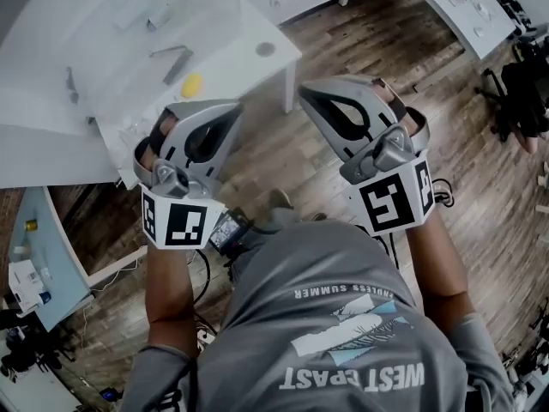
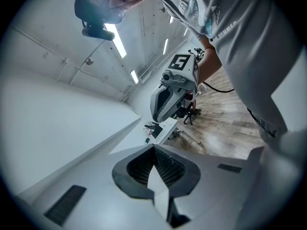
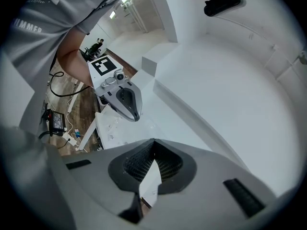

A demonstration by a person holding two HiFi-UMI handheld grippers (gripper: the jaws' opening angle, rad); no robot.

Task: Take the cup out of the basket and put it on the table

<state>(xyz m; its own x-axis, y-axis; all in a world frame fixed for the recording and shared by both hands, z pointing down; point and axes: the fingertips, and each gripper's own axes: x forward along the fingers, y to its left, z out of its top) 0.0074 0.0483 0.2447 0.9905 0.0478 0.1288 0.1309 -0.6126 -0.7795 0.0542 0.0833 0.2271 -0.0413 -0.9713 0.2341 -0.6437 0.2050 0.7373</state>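
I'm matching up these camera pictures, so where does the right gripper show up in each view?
Head view: right gripper right of centre, jaws shut.
Left gripper view: right gripper at centre, marker cube uppermost.
Right gripper view: right gripper at bottom centre, jaws shut.
Shared landmark: wooden floor.

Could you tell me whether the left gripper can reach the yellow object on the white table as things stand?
Probably not: the left gripper is shut, held by the chest and aimed upward, with the yellow object lower on the white table ahead. Nothing seems to block the way.
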